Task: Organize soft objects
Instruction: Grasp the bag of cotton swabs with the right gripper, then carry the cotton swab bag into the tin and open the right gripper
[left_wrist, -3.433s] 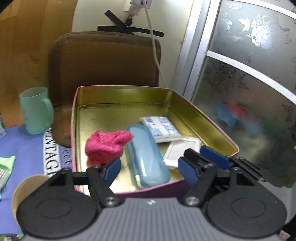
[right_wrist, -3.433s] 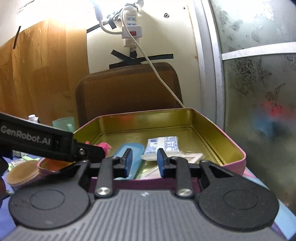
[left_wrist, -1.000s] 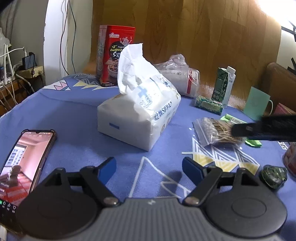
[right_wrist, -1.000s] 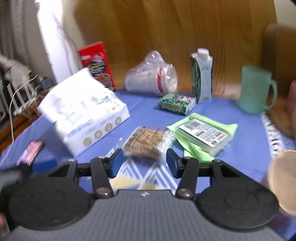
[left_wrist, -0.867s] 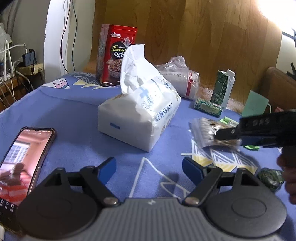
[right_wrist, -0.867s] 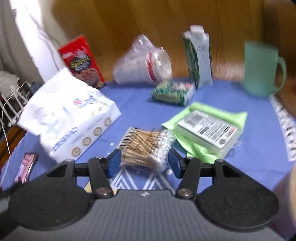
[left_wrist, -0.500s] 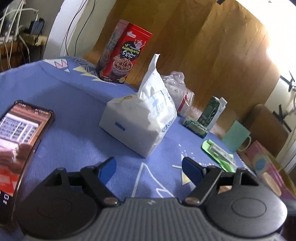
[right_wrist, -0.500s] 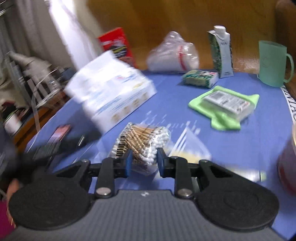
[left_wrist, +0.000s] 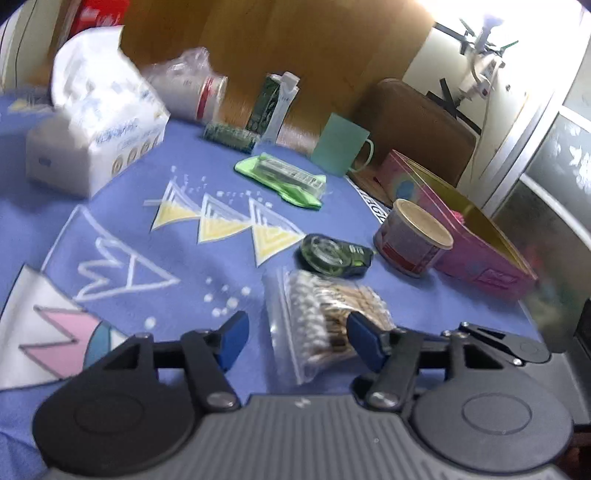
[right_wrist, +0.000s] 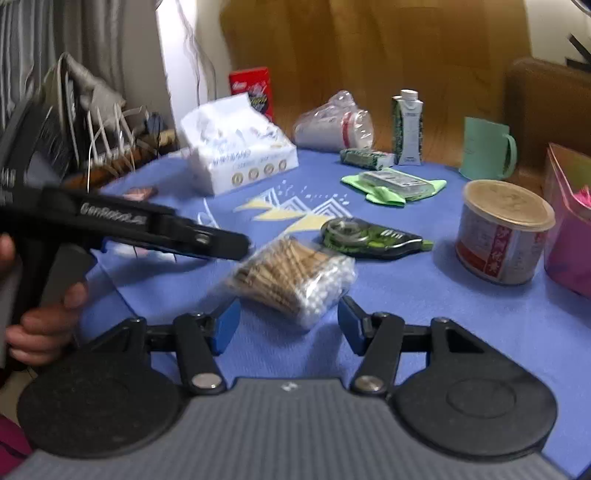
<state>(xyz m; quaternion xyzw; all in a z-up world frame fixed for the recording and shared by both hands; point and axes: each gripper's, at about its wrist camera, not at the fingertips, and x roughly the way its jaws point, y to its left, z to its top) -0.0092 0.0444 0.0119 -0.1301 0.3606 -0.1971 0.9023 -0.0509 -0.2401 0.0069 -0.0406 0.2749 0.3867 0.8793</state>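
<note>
Lying low centre in both wrist views, bag of cotton swabs (left_wrist: 325, 325) rests on tablecloth (left_wrist: 122, 206). Left gripper (left_wrist: 295, 336) closing, swabs between pads, untouched; right gripper (right_wrist: 288, 321) opening, bag just ahead, long axis crosswise.

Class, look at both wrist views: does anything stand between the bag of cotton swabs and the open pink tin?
Yes. The round paper tub stands against the pink tin, and the green tape dispenser lies just beyond the bag of cotton swabs on that side.
</note>
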